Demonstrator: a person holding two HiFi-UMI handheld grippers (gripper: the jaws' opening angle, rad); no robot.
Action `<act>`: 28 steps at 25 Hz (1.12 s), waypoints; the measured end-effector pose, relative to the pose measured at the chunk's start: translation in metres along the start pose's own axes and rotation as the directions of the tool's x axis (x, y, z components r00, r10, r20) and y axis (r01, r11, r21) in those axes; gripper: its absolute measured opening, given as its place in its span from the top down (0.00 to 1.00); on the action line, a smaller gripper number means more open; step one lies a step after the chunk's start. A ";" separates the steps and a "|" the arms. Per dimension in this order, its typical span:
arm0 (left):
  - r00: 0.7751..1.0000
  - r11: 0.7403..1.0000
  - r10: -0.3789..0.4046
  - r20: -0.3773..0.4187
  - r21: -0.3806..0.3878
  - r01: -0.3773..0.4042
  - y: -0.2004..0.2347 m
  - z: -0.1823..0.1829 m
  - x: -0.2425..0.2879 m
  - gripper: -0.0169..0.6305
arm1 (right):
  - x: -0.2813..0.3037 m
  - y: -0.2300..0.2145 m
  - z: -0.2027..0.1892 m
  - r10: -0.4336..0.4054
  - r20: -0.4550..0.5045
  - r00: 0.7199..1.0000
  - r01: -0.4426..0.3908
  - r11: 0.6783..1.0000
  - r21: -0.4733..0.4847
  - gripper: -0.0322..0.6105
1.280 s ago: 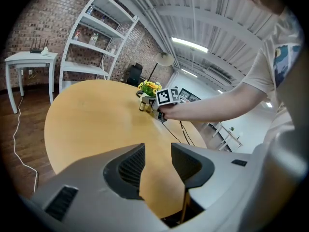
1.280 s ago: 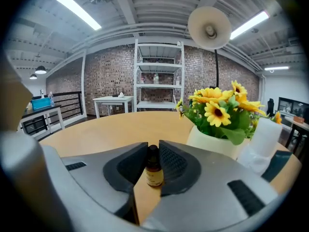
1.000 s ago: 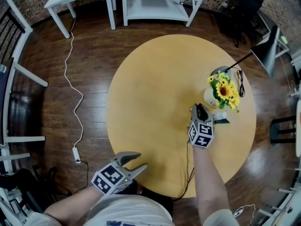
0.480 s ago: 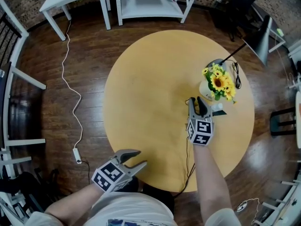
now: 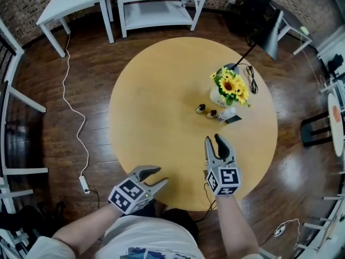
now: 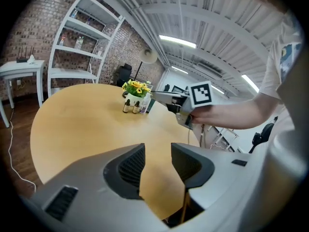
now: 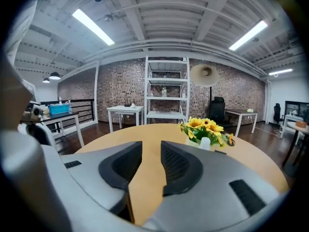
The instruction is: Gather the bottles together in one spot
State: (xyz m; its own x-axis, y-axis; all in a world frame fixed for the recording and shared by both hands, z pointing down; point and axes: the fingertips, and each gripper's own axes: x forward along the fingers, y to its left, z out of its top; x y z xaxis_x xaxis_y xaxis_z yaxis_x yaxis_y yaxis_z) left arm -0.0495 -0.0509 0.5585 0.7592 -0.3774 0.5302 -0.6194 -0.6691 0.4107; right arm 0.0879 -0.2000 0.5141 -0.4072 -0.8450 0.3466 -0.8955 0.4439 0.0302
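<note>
— Finds left tool (image 5: 159, 176) gaping, empty, at near bench (image 5: 161, 107) edge; right tool (image 5: 213, 139), jaws just opening, empty too.
— Farther, spots bottles (image 5: 212, 114) bunched beside sunflowers (image 5: 230, 85); sees them upright in left gripper view, largely blocked in right's.
</note>
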 end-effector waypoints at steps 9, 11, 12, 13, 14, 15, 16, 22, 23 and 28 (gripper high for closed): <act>0.991 0.990 0.123 0.057 0.056 -0.126 -0.074 0.007 -0.015 0.70 | -0.189 0.025 -0.056 0.044 -0.127 0.991 -0.025 0.989 0.148 0.69; 0.986 0.987 0.149 0.069 0.058 -0.153 -0.094 0.004 -0.020 0.70 | -0.230 0.029 -0.058 0.061 -0.119 0.991 -0.044 0.989 0.141 0.68; 0.984 0.985 0.162 0.073 0.055 -0.166 -0.103 0.002 -0.022 0.70 | -0.249 0.030 -0.059 0.063 -0.113 0.992 -0.048 0.990 0.135 0.68; 0.981 0.982 0.176 0.077 0.051 -0.180 -0.110 -0.001 -0.025 0.70 | -0.266 0.029 -0.060 0.062 -0.105 0.992 -0.048 0.990 0.133 0.68; 0.978 0.980 0.192 0.081 0.045 -0.196 -0.117 -0.003 -0.028 0.70 | -0.282 0.029 -0.061 0.060 -0.097 0.993 -0.046 0.989 0.139 0.68; 0.974 0.977 0.208 0.086 0.038 -0.212 -0.124 -0.005 -0.032 0.70 | -0.297 0.028 -0.062 0.058 -0.091 0.994 -0.044 0.988 0.147 0.68; 0.971 0.974 0.221 0.093 0.029 -0.224 -0.132 -0.007 -0.037 0.70 | -0.312 0.028 -0.063 0.057 -0.087 0.995 -0.043 0.987 0.155 0.68; 0.944 0.950 0.308 0.116 0.022 -0.313 -0.165 -0.026 -0.068 0.70 | -0.375 0.037 -0.075 0.079 -0.082 0.993 -0.066 0.987 0.148 0.68; 0.936 0.941 0.334 0.111 0.015 -0.337 -0.166 -0.030 -0.073 0.70 | -0.383 0.039 -0.076 0.083 -0.079 0.993 -0.071 0.986 0.148 0.68; 0.914 0.921 0.390 0.114 -0.079 -0.383 -0.169 -0.044 -0.092 0.70 | -0.410 0.040 -0.075 0.080 -0.061 0.995 -0.070 0.988 0.139 0.68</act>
State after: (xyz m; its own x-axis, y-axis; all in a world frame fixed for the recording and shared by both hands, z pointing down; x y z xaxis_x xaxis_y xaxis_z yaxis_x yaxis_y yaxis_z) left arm -0.0239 0.1248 0.4731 0.4753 -0.6785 0.5601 -0.8764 -0.4211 0.2336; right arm 0.2323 0.1872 0.4436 -0.4654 -0.7873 0.4043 -0.8809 0.4566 -0.1249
